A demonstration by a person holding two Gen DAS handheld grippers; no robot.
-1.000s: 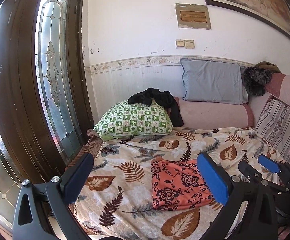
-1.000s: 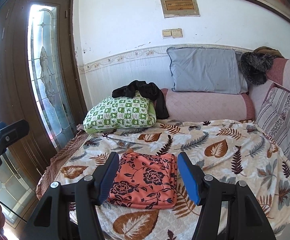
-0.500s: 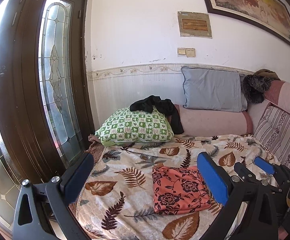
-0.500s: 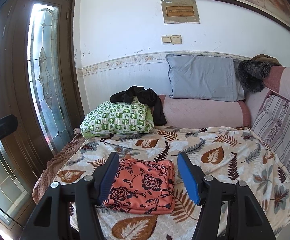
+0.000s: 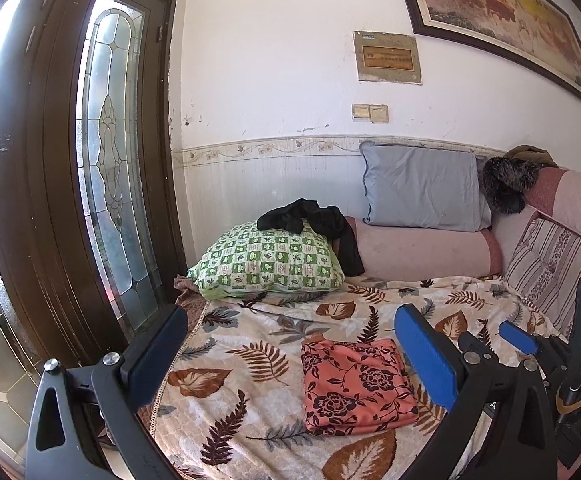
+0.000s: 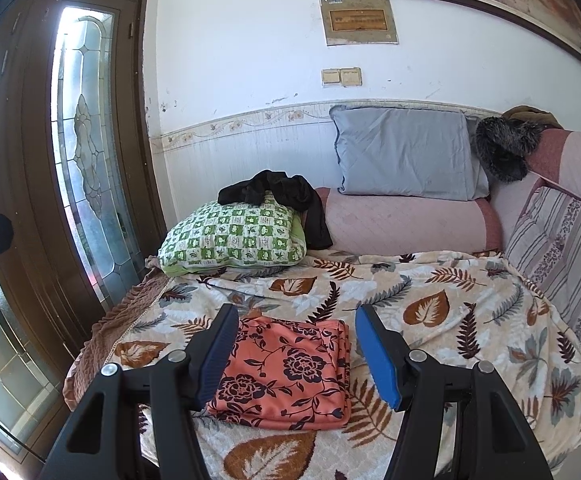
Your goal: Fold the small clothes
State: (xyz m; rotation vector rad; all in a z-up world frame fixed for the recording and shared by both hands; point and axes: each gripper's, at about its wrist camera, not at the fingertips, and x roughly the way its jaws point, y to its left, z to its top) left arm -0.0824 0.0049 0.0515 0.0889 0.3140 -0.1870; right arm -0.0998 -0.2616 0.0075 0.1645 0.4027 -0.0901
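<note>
A small orange cloth with dark flowers (image 5: 356, 384) lies folded into a flat rectangle on the leaf-patterned bedspread (image 5: 250, 360). It also shows in the right wrist view (image 6: 286, 372). My left gripper (image 5: 290, 356) is open and empty, held back above the bed's near edge. My right gripper (image 6: 296, 354) is open and empty, above and short of the cloth. A blue pad of the right gripper shows at the right of the left wrist view (image 5: 518, 338).
A green checked pillow (image 5: 268, 260) with a black garment (image 5: 314, 222) on it lies at the back left. A grey pillow (image 5: 422, 188) rests on a pink bolster (image 5: 422, 252). A striped cushion (image 5: 550, 264) is right. A wooden glass door (image 5: 102, 180) stands left.
Both grippers have pulled back and up from the bed, so the folded cloth looks smaller and lower. The cloth has not moved. Both stay open.
</note>
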